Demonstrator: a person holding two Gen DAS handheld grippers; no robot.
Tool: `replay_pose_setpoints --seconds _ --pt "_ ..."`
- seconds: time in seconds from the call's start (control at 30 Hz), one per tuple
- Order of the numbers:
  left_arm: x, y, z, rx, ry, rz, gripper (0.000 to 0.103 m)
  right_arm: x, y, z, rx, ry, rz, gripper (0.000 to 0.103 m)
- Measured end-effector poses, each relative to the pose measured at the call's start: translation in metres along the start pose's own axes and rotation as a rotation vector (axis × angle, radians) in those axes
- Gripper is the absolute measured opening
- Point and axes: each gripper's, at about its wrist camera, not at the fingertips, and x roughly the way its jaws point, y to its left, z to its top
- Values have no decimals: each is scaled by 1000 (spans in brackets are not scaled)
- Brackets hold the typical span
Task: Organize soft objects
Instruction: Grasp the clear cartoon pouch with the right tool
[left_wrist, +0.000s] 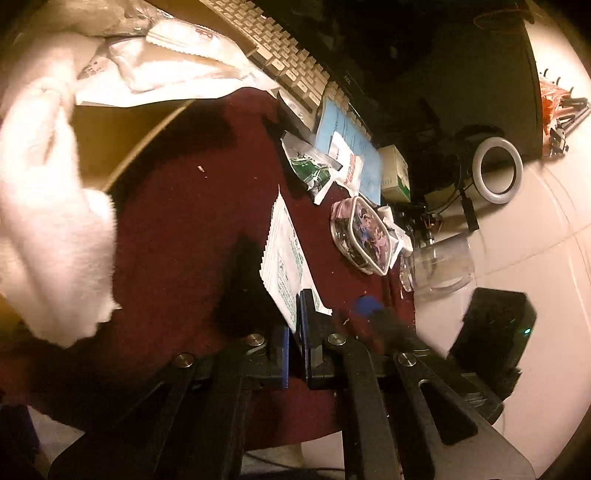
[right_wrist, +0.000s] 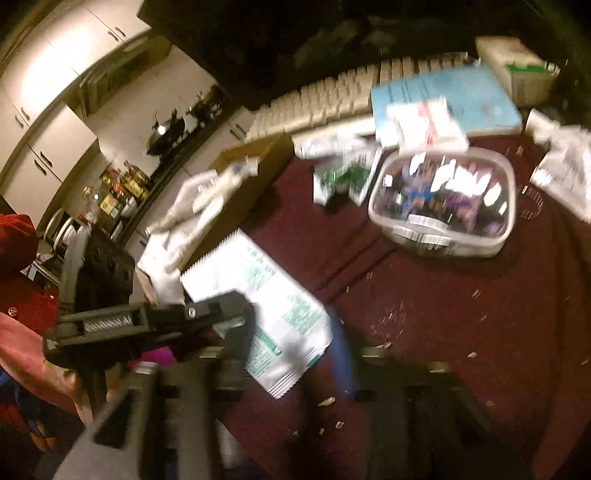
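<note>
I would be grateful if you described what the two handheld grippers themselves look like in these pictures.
The left gripper is matte black, with blue pads on the inner faces of its fingers, slotted black linkage arms and round silver pivot bolts. The right gripper is blurred but looks alike: dark frame and a blue finger. No cables or sleeves show clearly.

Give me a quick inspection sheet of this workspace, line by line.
Surface: dark red cloth, crumbs scattered.
Job's things: white sachet pinched at its corner; white towel hanging at the left over a cardboard box holding packets.
Clutter: keyboard, blue booklet, printed plastic tub, green packet, glass jar.
Grippers: left gripper jaws closed on the sachet; right gripper blurred, jaws apart around the sachet.
Cables: black lead by the ring light.
Surroundings: white cabinets, cluttered counter.
</note>
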Motion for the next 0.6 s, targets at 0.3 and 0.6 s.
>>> replay_pose_setpoints --seconds 0.3,0.6 --pt "0 1 -6 20 7 -8 4 -25 -22 43 -29 -52 -163 68" --pt "-7 1 -7 19 -7 -13 4 21 -55 112 -66 84 -299 69"
